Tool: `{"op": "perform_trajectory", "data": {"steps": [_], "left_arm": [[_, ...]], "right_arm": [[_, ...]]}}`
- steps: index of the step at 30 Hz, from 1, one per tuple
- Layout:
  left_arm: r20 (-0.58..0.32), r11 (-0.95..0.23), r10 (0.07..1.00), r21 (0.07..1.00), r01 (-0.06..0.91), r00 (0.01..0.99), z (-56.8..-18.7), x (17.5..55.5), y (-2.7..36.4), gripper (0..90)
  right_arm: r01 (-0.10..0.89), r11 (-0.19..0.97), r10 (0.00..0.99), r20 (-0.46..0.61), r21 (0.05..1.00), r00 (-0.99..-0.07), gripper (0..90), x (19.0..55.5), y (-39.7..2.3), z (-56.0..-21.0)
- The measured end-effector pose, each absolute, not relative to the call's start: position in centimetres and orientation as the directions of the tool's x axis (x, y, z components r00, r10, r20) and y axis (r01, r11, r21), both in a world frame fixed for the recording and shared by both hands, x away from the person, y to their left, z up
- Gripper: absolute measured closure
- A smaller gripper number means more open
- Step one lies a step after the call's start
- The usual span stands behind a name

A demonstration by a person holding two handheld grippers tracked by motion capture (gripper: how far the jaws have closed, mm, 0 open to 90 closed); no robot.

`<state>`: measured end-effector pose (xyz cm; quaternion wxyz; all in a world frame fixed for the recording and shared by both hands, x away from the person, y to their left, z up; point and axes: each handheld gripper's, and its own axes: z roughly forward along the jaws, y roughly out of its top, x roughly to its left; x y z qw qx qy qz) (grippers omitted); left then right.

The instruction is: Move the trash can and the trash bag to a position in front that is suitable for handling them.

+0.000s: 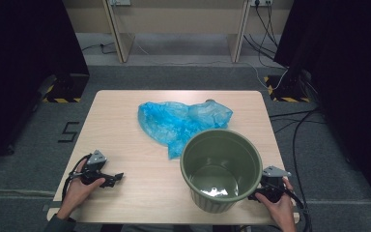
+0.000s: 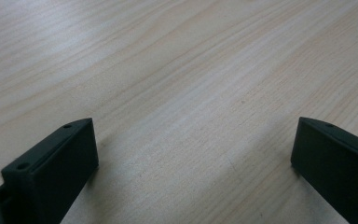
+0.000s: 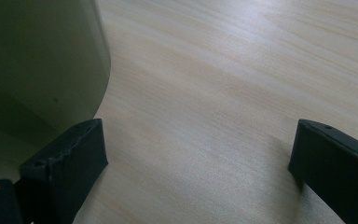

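Observation:
A crumpled blue plastic bag (image 1: 181, 121) lies on the wooden table (image 1: 121, 111), at its middle toward the far side. In front of it at the right stands an olive-green round pot (image 1: 221, 169), upright and with nothing inside. My left gripper (image 1: 116, 178) rests at the table's front left in a hand. Its jaws stand wide open over bare wood in the left gripper view (image 2: 193, 126). My right gripper (image 1: 257, 194) sits at the front right, close beside the pot. It is open (image 3: 198, 123), with the pot's wall (image 3: 37, 60) just past one jaw.
Black curtains flank the table on both sides. Cables (image 1: 294, 125) trail over the grey floor at the right. Stands with yellow-and-black striped bases (image 1: 60, 99) sit near the far corners. Wooden furniture legs (image 1: 116, 34) rise beyond the table.

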<state>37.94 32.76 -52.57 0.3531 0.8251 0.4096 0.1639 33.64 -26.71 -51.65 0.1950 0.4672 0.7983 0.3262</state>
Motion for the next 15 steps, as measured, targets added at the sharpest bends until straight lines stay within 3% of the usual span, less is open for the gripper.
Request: {"op": "perform_trajectory", "data": {"steps": [4,5,6,15], "left_arm": [[-0.019,-0.415,0.792,0.717,0.56,0.611,-52.6,37.9,32.8,0.0],[-0.018,-0.415,0.792,0.717,0.56,0.611,-52.6,38.0,32.8,0.0],[-0.018,-0.416,0.791,0.717,0.559,0.612,-52.6,38.0,32.8,0.0],[-0.02,-0.411,0.793,0.721,0.559,0.609,-52.6,37.9,32.6,0.0]], "right_arm": [[0.623,0.341,0.88,-0.005,0.704,-0.476,6.3,33.6,-26.7,-51.6],[0.621,0.334,0.883,-0.004,0.709,-0.47,9.2,33.5,-26.7,-51.6],[0.613,0.314,0.89,-0.001,0.725,-0.455,18.8,33.4,-26.8,-51.5],[0.608,0.301,0.91,-0.032,0.734,-0.413,15.9,32.1,-26.1,-50.7]]}}
